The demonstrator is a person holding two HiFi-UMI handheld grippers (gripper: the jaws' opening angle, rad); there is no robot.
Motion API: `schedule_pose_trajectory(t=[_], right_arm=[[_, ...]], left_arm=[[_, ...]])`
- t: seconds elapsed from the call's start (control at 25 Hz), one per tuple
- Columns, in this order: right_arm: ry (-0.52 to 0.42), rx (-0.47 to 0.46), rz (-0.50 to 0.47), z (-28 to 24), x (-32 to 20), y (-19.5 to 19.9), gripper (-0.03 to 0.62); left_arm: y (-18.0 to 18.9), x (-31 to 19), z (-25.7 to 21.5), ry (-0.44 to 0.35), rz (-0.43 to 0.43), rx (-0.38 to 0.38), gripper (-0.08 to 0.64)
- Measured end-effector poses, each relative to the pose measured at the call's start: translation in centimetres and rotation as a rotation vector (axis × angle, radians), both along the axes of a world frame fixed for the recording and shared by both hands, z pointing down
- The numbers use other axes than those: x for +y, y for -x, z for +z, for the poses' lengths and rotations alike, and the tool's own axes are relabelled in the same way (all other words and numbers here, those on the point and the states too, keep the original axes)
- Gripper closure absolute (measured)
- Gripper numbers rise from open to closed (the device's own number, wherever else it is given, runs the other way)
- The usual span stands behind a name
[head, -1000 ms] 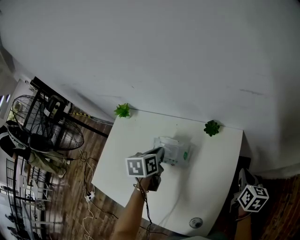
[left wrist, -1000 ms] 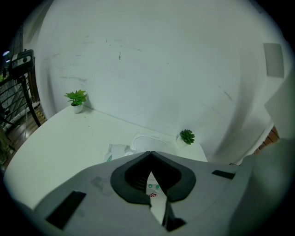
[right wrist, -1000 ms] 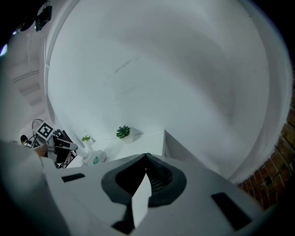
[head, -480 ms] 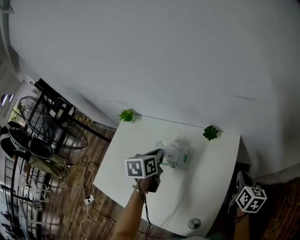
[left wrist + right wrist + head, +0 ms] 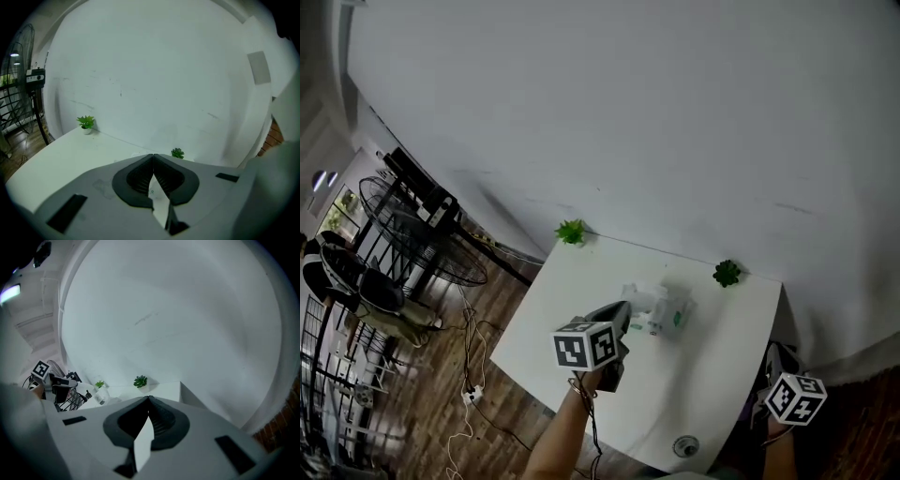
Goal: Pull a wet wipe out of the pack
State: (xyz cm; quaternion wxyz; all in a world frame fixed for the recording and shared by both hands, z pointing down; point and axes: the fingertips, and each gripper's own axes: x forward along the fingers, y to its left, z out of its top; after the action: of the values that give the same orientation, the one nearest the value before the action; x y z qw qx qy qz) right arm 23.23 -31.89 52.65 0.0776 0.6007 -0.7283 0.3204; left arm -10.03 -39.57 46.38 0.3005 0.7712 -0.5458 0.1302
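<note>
1. The wet wipe pack [image 5: 664,309] is seen in the head view as a small, pale, soft-sided packet with green print towards its right end. A white tab [image 5: 634,293] stands up at its left end.
2. The pack is found near the middle of the white table [image 5: 534,328], in front of the leafy plant [image 5: 571,232] and the darker plant [image 5: 727,273] set along the back edge.
3. The left gripper [image 5: 153,155] is closed. Its pad tips are shown pressed together in the left gripper view, with a sliver of white in the gap behind them. What that white is cannot be told.
4. In the head view, this gripper's tips are placed right at the pack's left end, by the tab. Whether the tab is nipped cannot be made out there.
5. The pack is hidden under the gripper's body in the left gripper view. It is caught small at the left of the right gripper view, below the leafy plant.
6. The right gripper [image 5: 149,398] is likewise closed, tip to tip, with nothing seen held. In the head view it is held off the table's right edge, well apart from the pack.
</note>
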Motion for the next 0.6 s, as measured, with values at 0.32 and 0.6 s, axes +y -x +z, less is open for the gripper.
schedule_pose_trajectory(t=[0.32, 0.6], right_arm=[[-0.063, 0.033, -0.076, -2.9, 0.4, 2.3, 0.591], [-0.125, 0.061, -0.117, -5.8, 0.4, 4.6, 0.591]], left_arm=[[1.2, 4.2, -1.8, -0.159, -0.149, -0.033, 0.548], [1.3, 8.2, -2.4, -0.302, -0.220, -0.145, 0.548]])
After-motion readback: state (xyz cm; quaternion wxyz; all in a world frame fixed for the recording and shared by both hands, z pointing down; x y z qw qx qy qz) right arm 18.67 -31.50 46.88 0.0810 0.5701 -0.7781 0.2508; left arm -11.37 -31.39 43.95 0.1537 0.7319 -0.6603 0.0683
